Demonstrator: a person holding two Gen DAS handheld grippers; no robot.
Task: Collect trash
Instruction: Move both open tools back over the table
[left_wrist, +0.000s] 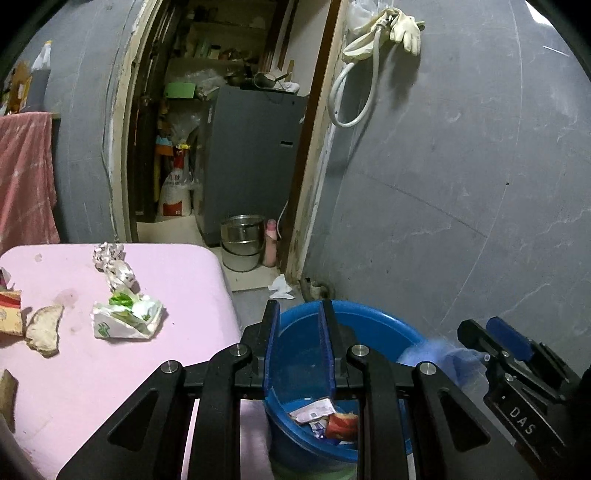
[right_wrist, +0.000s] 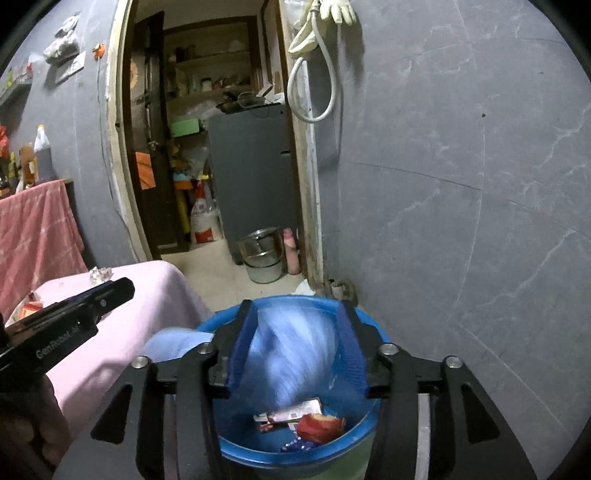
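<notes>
A blue bin (left_wrist: 369, 314) stands on the floor beside a pink table (left_wrist: 177, 266). My left gripper (left_wrist: 299, 312) hangs over the bin, its jaws narrowly apart with nothing between them. Inside lie a red wrapper (left_wrist: 341, 424) and a white packet (left_wrist: 314, 410). My right gripper (right_wrist: 295, 317) is over the same bin (right_wrist: 295, 456), open, with a blurred pale-blue bag (right_wrist: 291, 358) between its fingers, loose and streaked downward. On the table lie crumpled paper (left_wrist: 110, 254), a white-green wrapper (left_wrist: 127, 319), a brown scrap (left_wrist: 44, 330) and a red-yellow packet (left_wrist: 9, 312).
Behind the bin an open doorway shows a steel bucket (left_wrist: 240, 240), a pink bottle (left_wrist: 270, 243) and a grey appliance (left_wrist: 251, 162). White paper (left_wrist: 280, 288) lies on the floor. A pink towel (left_wrist: 26, 177) hangs at the left. A grey wall (left_wrist: 461, 166) closes the right.
</notes>
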